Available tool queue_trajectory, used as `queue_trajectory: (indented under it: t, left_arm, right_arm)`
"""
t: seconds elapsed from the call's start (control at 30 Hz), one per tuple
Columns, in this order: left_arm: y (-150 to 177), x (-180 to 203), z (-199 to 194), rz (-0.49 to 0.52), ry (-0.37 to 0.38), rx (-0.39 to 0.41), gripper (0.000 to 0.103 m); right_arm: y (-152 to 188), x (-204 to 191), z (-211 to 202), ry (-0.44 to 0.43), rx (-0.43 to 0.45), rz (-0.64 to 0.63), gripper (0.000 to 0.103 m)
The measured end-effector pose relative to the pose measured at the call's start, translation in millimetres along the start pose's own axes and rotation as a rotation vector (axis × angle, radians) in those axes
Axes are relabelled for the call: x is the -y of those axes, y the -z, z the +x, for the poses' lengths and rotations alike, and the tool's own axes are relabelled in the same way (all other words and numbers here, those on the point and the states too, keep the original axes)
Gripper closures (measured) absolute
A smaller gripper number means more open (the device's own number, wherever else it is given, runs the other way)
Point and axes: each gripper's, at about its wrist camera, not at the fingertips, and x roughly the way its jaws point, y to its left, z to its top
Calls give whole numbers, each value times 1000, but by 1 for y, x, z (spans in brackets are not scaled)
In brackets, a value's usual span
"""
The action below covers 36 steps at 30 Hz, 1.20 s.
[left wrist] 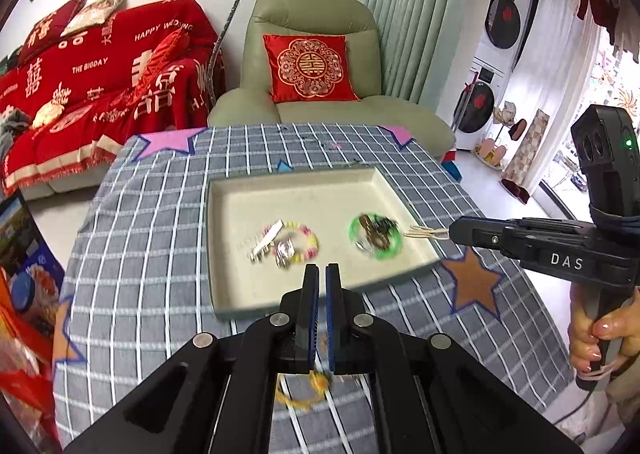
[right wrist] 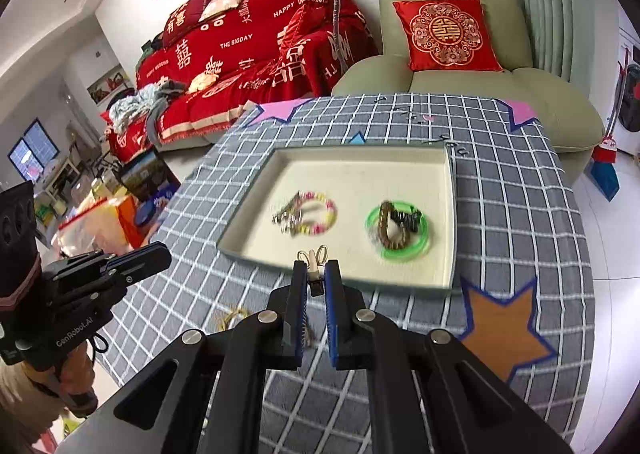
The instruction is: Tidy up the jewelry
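Observation:
A cream tray (left wrist: 224, 254) (right wrist: 450, 189) lies on the checked cloth. In it are a pink and yellow bead bracelet (left wrist: 304, 242) (right wrist: 320, 213) with silver clips, and a green bangle (left wrist: 376, 238) (right wrist: 400, 232) with a brown bead bracelet and a dark piece on it. My right gripper (right wrist: 316, 266) (left wrist: 451, 232) is shut on a beige looped cord (right wrist: 314, 256) (left wrist: 424, 232), above the tray's near right part. My left gripper (left wrist: 322, 270) (right wrist: 166, 252) is shut, with nothing showing at its tips. A blurred yellow bracelet (left wrist: 300, 394) (right wrist: 234, 316) lies on the cloth under it.
The grey checked tablecloth (left wrist: 160, 234) carries star patches, an orange one (left wrist: 474, 282) beside the tray. A green armchair (left wrist: 320, 33) with a red cushion stands behind the table, with a red-covered sofa (left wrist: 100, 73) to its left. Bags (left wrist: 24, 294) stand at the table's left. A hand (left wrist: 592, 338) holds the right gripper's handle.

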Motion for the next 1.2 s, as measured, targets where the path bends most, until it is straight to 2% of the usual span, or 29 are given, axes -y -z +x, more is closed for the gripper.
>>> queue_trajectory:
  t: [0.2,0.37,0.63,0.73,0.97,1.07,1.1,1.17,1.2]
  left_arm:
    - [-5,-8,22,5,-35,-24,88]
    - [28,-8,32,25,-76,-76,88]
    - [88,-20,44,-22,-129,-171,88]
    - [100,-25,44,-33,-143,-187,87]
    - [110,-32,45,-56,-115,-219,87]
    - [111,-31,41,-55,-118,-201,87]
    - [111,-30,39,-52,-116,-202,68]
    - [111,-30,38,-53,-110,-214,0]
    - [112,-29,40,-48,-124,-175,0]
  right_arm:
    - [-18,7,23,0,-12,15,94]
    - [-6,9,35,-18,-37,21,94]
    - [24,5,40,-47,-77,35,94]
    - [30,4,39,-54,-81,37,94]
    - [41,1,38,-64,-91,51,94]
    - [43,-1,37,-65,-96,49,94]
    - [44,-1,37,-66,-97,50,94]
    - [44,-1,37,-66,-96,50,94]
    - [44,-1,37,-68,-95,51,94]
